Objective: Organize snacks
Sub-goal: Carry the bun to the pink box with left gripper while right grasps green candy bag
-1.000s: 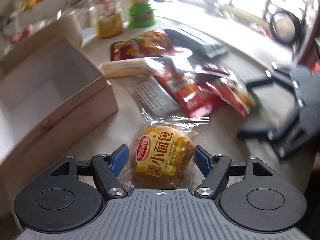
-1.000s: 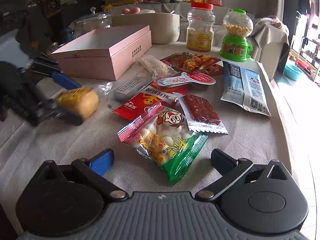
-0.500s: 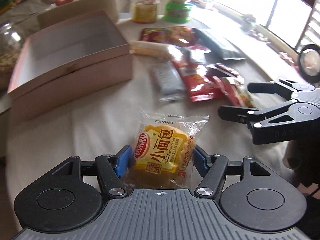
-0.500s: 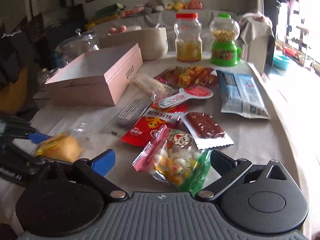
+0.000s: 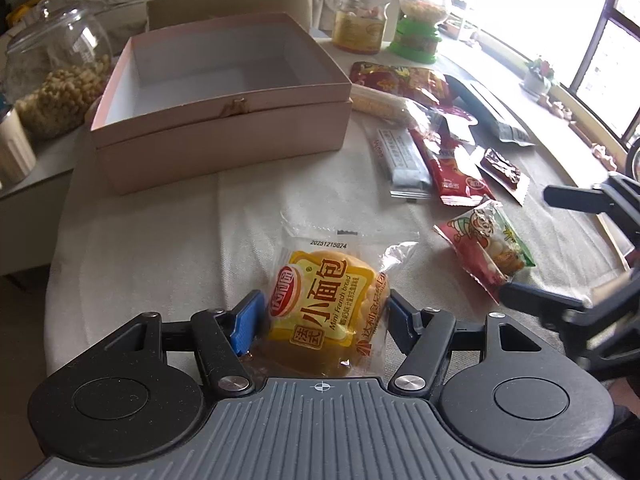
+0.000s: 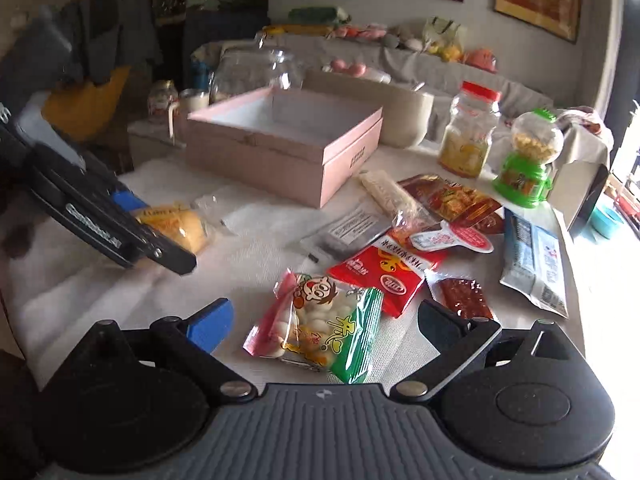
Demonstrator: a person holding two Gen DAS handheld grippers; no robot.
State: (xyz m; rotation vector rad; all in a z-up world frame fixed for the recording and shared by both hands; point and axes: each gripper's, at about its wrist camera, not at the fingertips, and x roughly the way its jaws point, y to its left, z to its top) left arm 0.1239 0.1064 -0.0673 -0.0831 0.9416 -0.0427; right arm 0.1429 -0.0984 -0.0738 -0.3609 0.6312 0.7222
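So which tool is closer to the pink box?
Left. The left tool, clamped on the little bread packet, points at the pink box across bare cloth. The right tool sits open farther back, around the candy bag.

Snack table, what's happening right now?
A person is sorting snacks with two handheld grippers. The left gripper is shut on a yellow mini bread packet, held above the cloth in front of the open pink box, which holds nothing yet. The right gripper is open, its fingers either side of a red and green candy bag on the table. Other packets lie loose beside the box.
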